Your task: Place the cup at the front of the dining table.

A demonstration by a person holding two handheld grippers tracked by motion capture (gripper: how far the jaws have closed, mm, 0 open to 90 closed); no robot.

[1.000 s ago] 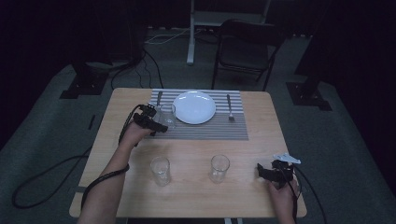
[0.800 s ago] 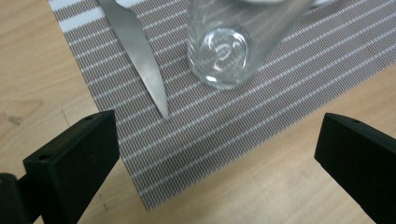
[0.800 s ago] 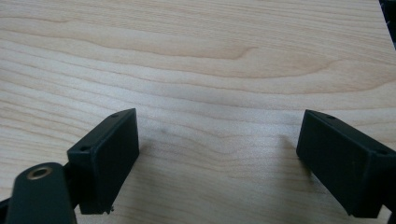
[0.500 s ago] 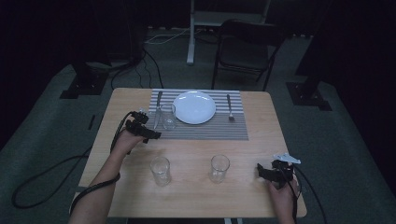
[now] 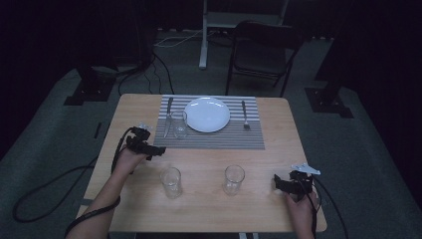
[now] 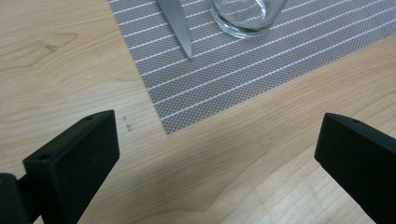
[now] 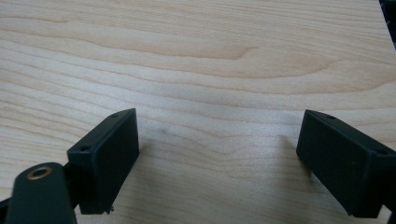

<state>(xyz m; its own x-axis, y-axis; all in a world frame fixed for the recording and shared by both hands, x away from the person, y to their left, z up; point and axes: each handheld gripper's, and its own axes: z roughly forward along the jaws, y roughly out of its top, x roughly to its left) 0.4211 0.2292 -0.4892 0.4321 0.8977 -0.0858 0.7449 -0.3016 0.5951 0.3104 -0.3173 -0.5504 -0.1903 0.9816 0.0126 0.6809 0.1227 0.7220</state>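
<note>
A grey striped placemat [image 5: 214, 135] lies at the table's far middle and carries a white plate [image 5: 207, 114], a knife [image 5: 168, 113] on its left, a fork [image 5: 245, 115] on its right and a clear glass [image 5: 179, 124] beside the knife. Two more glasses stand nearer: one [image 5: 170, 182] at the left, one [image 5: 234, 179] at the right. My left gripper [image 5: 158, 151] is open, empty, just off the mat's near left corner [image 6: 168, 123]; the glass base [image 6: 245, 18] and knife tip [image 6: 180, 30] lie ahead of it. My right gripper [image 5: 276, 182] is open over bare wood [image 7: 215, 88], right of the right glass.
The wooden table [image 5: 149, 107] ends close behind both hands. A folding chair [image 5: 261, 52] stands beyond the far edge, with stand bases [image 5: 87, 87] and cables [image 5: 45, 184] on the floor to the left.
My left gripper has drawn back from the glass on the mat, toward me and a little left, leaving the glass standing. The right gripper has stayed put.
</note>
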